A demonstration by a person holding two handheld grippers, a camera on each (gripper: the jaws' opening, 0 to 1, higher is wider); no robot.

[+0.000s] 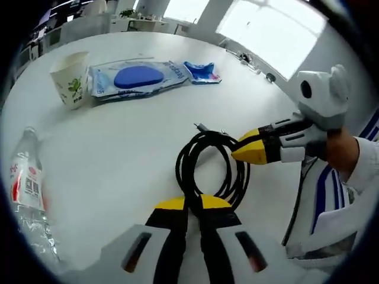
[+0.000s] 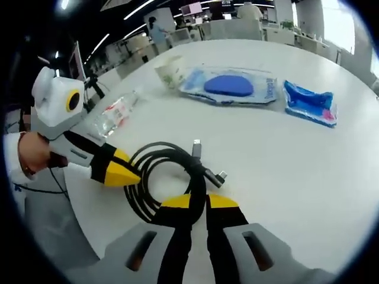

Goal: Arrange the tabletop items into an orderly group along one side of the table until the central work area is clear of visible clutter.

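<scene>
Black coiled cable [image 1: 208, 171] sits on the white tabletop [image 1: 118, 148] and we clamp it from both sides: left gripper [image 1: 192, 204] and right gripper [image 2: 198, 202], jaws together. Paper cup [image 1: 71, 80], blue-pad packet [image 1: 139, 77] and water bottle [image 1: 26, 189] lie farther off.

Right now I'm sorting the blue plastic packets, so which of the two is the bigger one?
The long clear packet with the blue oval inside, lying beside the paper cup. The other, the small crumpled blue packet, is much shorter.

White table [image 1: 148, 148] with cup [image 1: 71, 78], pouch [image 1: 133, 77], packet [image 1: 201, 71], bottle [image 1: 26, 183], cable [image 1: 210, 165].
</scene>
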